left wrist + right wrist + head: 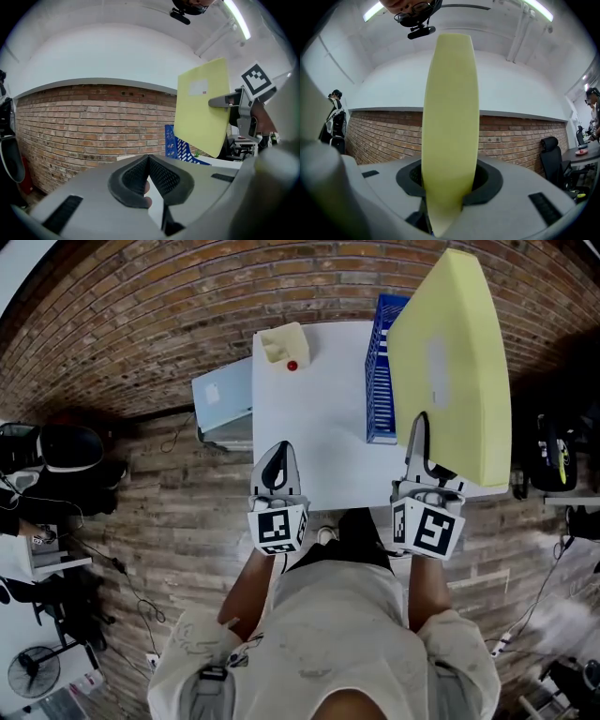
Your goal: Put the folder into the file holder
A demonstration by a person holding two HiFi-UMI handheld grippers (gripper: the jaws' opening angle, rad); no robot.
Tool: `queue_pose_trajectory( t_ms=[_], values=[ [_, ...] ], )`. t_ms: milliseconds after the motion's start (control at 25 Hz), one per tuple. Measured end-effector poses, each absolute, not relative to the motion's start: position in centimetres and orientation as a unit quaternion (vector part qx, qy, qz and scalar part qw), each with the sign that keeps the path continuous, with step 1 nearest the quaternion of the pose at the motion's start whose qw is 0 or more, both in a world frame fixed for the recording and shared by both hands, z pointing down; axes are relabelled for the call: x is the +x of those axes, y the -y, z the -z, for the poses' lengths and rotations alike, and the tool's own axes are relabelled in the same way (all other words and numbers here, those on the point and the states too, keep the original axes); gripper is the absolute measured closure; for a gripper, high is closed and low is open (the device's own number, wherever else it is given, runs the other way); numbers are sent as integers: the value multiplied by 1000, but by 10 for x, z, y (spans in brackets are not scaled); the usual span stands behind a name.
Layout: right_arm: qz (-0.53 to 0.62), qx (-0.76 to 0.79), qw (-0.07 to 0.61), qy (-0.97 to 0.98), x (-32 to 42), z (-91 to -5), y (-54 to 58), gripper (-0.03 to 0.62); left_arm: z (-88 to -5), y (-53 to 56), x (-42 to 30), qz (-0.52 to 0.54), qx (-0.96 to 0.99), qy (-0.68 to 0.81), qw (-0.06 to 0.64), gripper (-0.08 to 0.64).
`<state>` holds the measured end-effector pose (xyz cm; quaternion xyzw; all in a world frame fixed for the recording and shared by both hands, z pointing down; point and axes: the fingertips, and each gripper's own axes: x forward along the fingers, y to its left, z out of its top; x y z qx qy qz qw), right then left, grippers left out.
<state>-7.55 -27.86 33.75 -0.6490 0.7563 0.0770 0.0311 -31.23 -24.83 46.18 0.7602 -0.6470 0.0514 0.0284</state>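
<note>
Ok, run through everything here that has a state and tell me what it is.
yellow folder, closed and held up in the air
blue file holder, upright on the white table, folder not in it
left tongs, shut and empty
right tongs, shut on the yellow folder

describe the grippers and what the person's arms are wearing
Both the left gripper and right gripper have smooth grey bodies tapering to jaws lined with black mesh-textured pads. Each carries a white cube with black square markers. The person wears a pale short-sleeved shirt.
</note>
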Motion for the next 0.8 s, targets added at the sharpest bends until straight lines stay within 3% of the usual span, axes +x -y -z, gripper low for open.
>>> queue_pose_trajectory(
  t_ms=[800],
  values=[
    [-54, -632, -17, -773, -85, -383, 330, 422, -486, 276, -293, -79, 762, 641, 48, 552]
  ],
)
